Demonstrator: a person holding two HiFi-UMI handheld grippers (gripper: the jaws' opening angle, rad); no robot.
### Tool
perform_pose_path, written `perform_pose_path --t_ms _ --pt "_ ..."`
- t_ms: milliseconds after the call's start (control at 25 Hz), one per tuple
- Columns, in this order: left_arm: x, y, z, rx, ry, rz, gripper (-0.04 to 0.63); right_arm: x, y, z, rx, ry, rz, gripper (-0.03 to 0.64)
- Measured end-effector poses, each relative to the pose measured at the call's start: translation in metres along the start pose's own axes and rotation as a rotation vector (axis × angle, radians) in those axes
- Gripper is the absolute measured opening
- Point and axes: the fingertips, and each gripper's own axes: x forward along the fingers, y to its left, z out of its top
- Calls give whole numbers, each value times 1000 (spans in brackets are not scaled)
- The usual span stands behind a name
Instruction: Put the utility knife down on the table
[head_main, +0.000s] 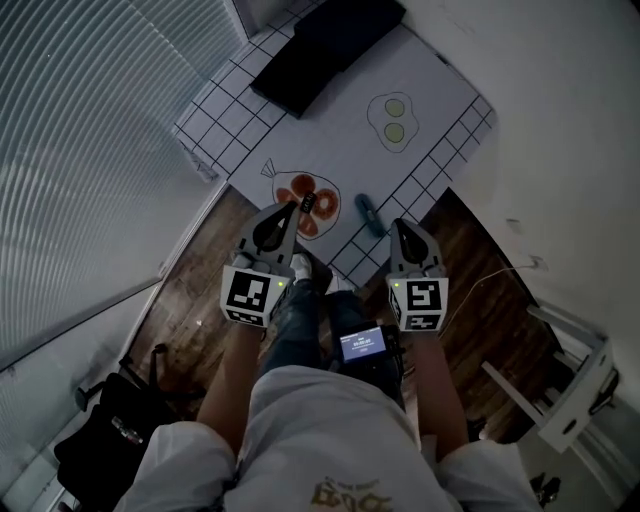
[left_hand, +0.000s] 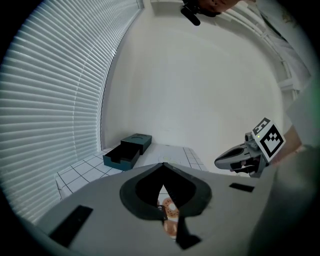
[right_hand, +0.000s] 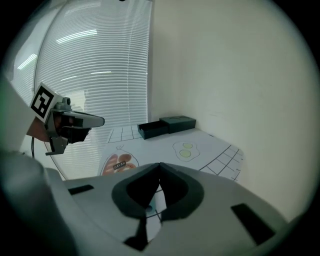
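While both grippers hang shut and empty, the utility knife (head_main: 370, 214) lies released on the table (head_main: 440, 95).
Table with a white gridded cover, fried-egg print (head_main: 393, 120) mid-way, bag print (head_main: 308, 205) at the near edge; dark box (head_main: 330, 45) with its tray slid out at the far end; left gripper (head_main: 296, 208) over the bag print, jaws tip to tip, nothing between them; right gripper (head_main: 399, 226) beside it at the near edge, jaws clenched on nothing; teal knife flat on the cover near that edge, between the two gripper tips in the head view, nearer the right one, apart from both.
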Motion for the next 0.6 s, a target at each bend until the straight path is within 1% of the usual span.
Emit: perform_pose_path --t_ms 400,600 --pt "-26 -9 53 51 -78 22 8 -43 -12 49 51 -125 -40 8" --pt "-45 -5 64 58 -101 66 8 -66 -15 71 70 -186 -53 8"
